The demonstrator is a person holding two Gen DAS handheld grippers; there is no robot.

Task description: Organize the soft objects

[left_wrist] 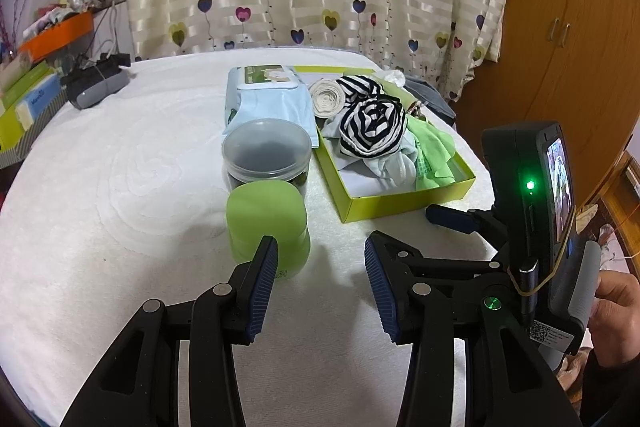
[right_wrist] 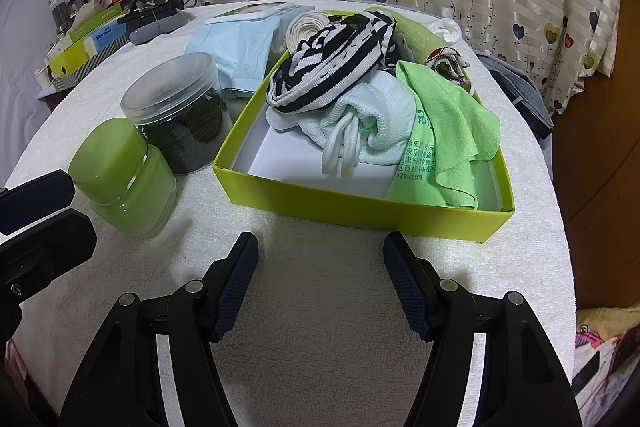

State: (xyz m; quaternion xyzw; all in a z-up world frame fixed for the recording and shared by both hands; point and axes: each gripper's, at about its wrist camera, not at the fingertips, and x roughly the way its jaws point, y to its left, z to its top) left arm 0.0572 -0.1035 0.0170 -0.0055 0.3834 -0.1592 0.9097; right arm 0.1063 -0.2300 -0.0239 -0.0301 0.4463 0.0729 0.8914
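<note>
Jaws of the left hand-held gripper [left_wrist: 321,259] and right hand-held gripper [right_wrist: 320,259] are held apart, empty, at the lower frame over the white surface [right_wrist: 320,307]. Beyond, at centre, soft clothes [right_wrist: 360,107] are piled in the yellow-green box [right_wrist: 320,201]; a green jar [right_wrist: 120,179] stands lower left.

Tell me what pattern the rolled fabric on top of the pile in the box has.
Black and white stripes on the rolled fabric, clearest in the right wrist view.

Soft cloths [right_wrist: 372,107] heaped in box [right_wrist: 360,205]
</note>
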